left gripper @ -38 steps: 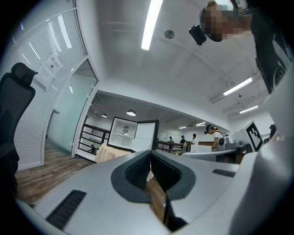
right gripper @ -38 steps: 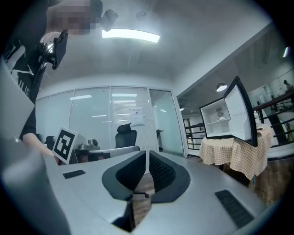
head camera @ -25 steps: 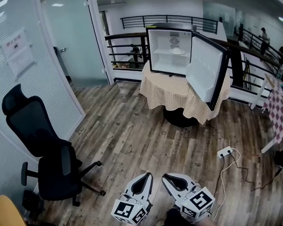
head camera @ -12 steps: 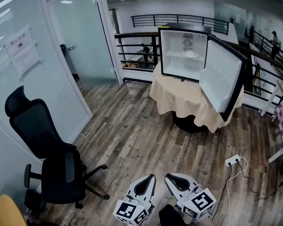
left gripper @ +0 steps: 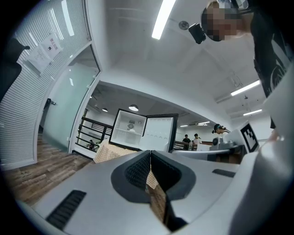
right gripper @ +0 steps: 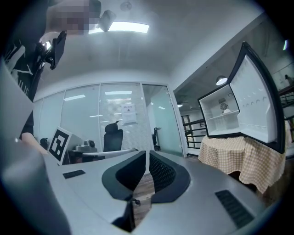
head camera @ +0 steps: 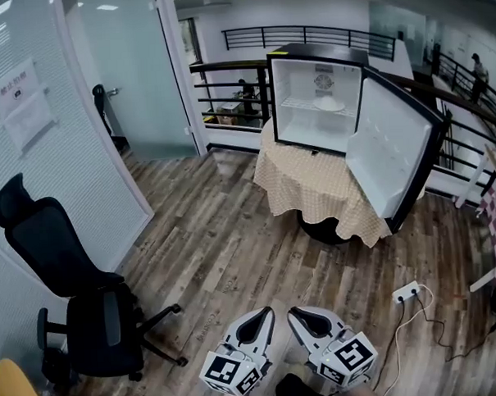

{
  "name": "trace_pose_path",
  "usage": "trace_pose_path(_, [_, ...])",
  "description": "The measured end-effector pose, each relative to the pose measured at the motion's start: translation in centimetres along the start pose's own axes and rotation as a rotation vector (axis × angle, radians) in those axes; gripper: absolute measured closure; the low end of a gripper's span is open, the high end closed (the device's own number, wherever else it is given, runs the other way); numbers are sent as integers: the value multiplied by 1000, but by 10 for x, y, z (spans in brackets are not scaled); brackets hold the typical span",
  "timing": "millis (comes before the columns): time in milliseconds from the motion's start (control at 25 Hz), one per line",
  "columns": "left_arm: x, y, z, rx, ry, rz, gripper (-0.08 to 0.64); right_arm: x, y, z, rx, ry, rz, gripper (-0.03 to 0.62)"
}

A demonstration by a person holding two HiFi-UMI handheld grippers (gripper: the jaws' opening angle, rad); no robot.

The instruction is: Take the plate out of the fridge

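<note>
A small black fridge (head camera: 314, 108) stands far ahead on a table under a checked cloth (head camera: 313, 178). Its door (head camera: 394, 150) hangs open to the right. A white plate (head camera: 329, 104) lies on the fridge's inner shelf, also seen small in the left gripper view as the plate (left gripper: 131, 130) and in the right gripper view as the plate (right gripper: 223, 111). Both grippers are held low by my body, several steps from the fridge. The left gripper (head camera: 268, 314) and the right gripper (head camera: 292, 312) have their jaws together with nothing between them.
A black office chair (head camera: 71, 283) stands at the left by a glass wall (head camera: 56, 136). A power strip (head camera: 404, 292) with cables lies on the wood floor at the right. A black railing (head camera: 227, 91) runs behind the fridge. People stand far off at the right.
The view has moved closer to the fridge and shifted slightly; the fridge looks larger. Both grippers stay low, side by side, with their jaws together.
</note>
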State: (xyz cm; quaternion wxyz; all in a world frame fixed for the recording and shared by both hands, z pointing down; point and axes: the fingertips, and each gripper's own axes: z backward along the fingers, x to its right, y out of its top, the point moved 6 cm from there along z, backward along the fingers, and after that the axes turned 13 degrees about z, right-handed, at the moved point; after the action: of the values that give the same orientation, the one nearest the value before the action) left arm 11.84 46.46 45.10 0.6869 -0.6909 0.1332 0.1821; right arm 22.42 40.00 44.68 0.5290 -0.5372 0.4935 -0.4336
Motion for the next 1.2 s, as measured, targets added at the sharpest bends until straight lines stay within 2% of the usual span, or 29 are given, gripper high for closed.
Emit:
trace_pose_path(480, [-17, 17, -100, -13, -54, -17, 549, 87, -2, -24, 18, -49, -10, 546])
trace_pose_path(800, [-21, 13, -138, -46, -88, -13, 549, 117, -4, -31, 22, -80, -13, 546])
trace_pose_path(1200, [-52, 34, -208, -63, -167, -38, 549, 173, -2, -68, 29, -159, -14, 547])
